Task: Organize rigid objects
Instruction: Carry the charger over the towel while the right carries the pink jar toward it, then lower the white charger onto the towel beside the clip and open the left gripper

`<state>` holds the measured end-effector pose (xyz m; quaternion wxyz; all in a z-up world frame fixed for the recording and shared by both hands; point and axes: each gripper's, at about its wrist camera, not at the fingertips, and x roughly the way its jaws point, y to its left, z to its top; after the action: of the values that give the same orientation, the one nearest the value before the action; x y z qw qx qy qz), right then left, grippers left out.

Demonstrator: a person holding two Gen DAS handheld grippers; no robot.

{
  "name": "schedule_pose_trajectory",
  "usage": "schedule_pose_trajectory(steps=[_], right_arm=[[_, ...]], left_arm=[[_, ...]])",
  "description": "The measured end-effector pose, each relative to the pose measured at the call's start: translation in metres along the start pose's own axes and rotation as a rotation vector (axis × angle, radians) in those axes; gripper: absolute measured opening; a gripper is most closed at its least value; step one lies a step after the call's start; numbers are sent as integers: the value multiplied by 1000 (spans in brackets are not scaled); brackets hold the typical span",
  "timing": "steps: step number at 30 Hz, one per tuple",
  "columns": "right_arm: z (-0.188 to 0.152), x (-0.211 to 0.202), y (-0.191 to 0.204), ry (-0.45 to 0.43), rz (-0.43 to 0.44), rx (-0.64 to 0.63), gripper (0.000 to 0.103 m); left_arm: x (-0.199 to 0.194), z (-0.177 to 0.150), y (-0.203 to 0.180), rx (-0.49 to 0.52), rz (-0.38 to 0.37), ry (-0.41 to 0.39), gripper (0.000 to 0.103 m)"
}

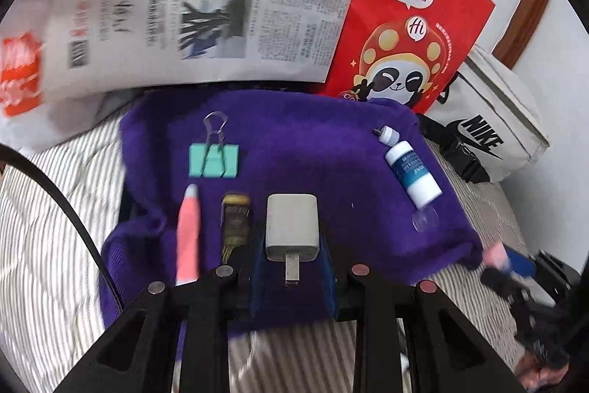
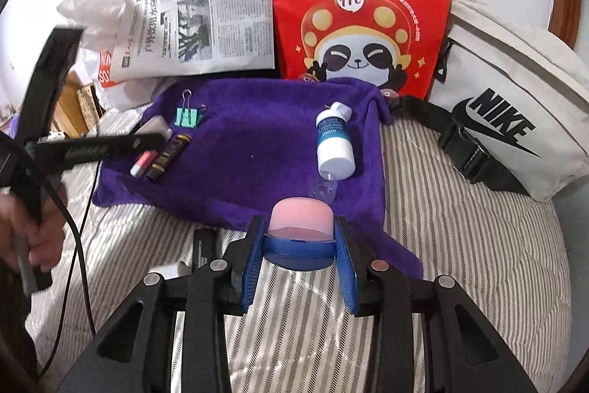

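Left tongs point(image 1: 292, 260) are pinching the small grey-white plastic USB charger block point(image 1: 292, 227), long axis pointing straight away over the purple fleece towel point(image 1: 313, 142); its free slot lies just right of the dark gold-capped tube point(image 1: 235, 223). Right tongs point(image 2: 299, 245) grip a pink-and-blue round case point(image 2: 300, 227) at the towel's near edge.

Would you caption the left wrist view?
Left gripper holds a white charger over the purple towel.

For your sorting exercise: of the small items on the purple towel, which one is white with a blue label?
The bottle, lying alone on its side at the towel's right; the others cluster left.
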<state>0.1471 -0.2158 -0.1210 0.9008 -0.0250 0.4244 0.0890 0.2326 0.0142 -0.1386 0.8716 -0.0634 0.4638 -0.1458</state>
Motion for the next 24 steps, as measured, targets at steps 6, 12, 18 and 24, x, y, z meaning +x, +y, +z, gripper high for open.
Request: schedule_pose_trajectory(steps=[6,12,18,24], right_arm=[[-5,1,-7,11,1,27,37],[-6,-2,-9,-11,-24,19,37],[-5,1,-8,-4,-12,10,37],[-6,3,-11,4,-11,18,37]], left_arm=[[34,23,1,29,41,19,25],[58,41,-6,58,92,44,25],[81,40,-18,117,153,106,25],[83,37,-28,149,176,112,26]])
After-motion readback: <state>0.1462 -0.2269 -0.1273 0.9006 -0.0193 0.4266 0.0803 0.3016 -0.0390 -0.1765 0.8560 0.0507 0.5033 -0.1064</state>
